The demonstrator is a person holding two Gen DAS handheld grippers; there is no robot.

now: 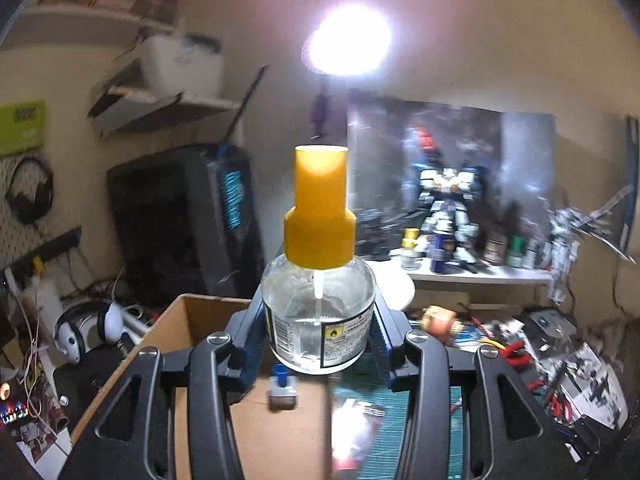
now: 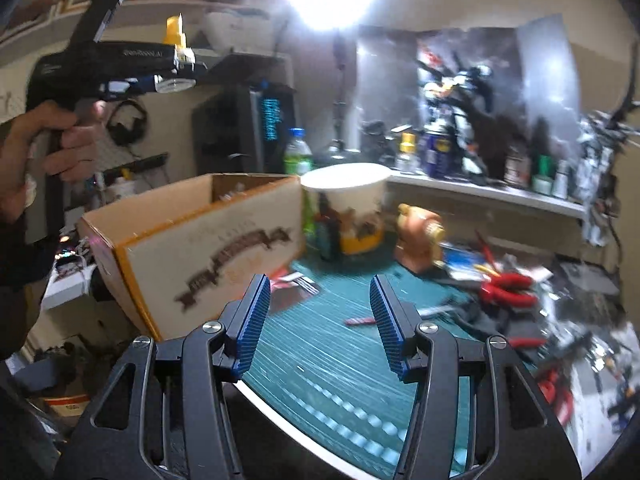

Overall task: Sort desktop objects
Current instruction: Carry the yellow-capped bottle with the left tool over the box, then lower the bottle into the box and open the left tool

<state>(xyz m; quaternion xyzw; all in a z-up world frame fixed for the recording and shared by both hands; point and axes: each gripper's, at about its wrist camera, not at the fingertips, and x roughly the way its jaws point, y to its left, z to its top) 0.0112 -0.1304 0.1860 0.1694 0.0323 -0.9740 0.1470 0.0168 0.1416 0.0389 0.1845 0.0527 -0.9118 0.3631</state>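
My left gripper (image 1: 319, 320) is shut on a clear spray bottle (image 1: 319, 312) with an orange cap (image 1: 320, 208), held upright in the air above an open cardboard box (image 1: 200, 320). A small blue-and-white item (image 1: 282, 388) lies inside the box. In the right wrist view the left gripper (image 2: 176, 68) with the bottle (image 2: 176, 32) is high at the upper left, above the box (image 2: 192, 248). My right gripper (image 2: 319, 320) is open and empty, low over the green cutting mat (image 2: 332, 344).
A white paper cup (image 2: 346, 204), an orange figure-shaped object (image 2: 418, 236) and red-handled pliers (image 2: 508, 286) sit on the mat and cluttered desk at right. A shelf (image 2: 480, 190) of bottles and a robot model stands behind. A black computer case (image 1: 188, 216) stands behind the box.
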